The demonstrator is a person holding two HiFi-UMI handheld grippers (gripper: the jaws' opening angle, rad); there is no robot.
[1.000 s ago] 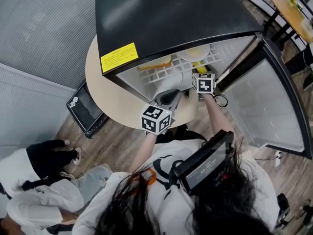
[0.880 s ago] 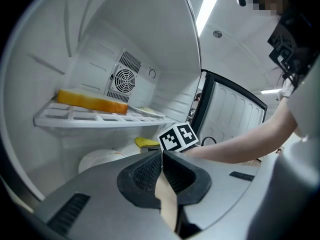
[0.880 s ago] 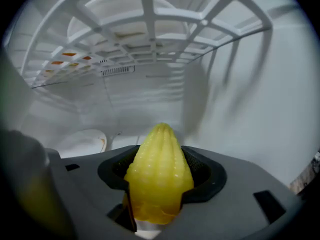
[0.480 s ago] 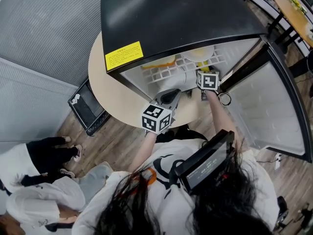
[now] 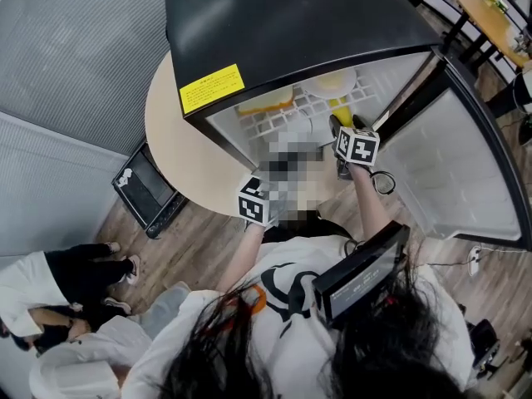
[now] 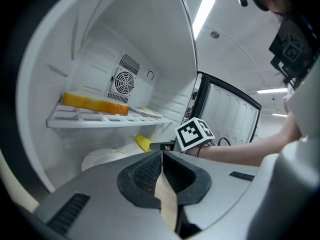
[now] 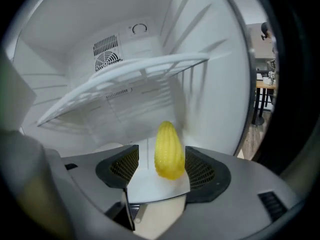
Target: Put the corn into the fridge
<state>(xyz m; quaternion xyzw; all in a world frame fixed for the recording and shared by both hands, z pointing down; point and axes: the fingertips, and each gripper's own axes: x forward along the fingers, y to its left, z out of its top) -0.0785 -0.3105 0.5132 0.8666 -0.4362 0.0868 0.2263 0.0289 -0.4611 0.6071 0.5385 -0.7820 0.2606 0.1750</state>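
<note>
Our right gripper [image 7: 159,160], jaws just opened, frees the corn [image 7: 168,150] between them, wire shelf [image 7: 131,73] at twelve o'clock, plate [image 6: 100,159] at nine; our left gripper [image 6: 161,160] is clenched empty.

You're in an office-like workroom: mini fridge [image 5: 291,23] on a round counter [image 5: 170,131], plank floor [image 5: 208,223], ceiling strip light [image 6: 204,15], another table [image 5: 499,23] far right.

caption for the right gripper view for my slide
The right gripper, jaws just opening wide, with the yellow corn lying between them on the fridge floor, under the white shelf.
</note>
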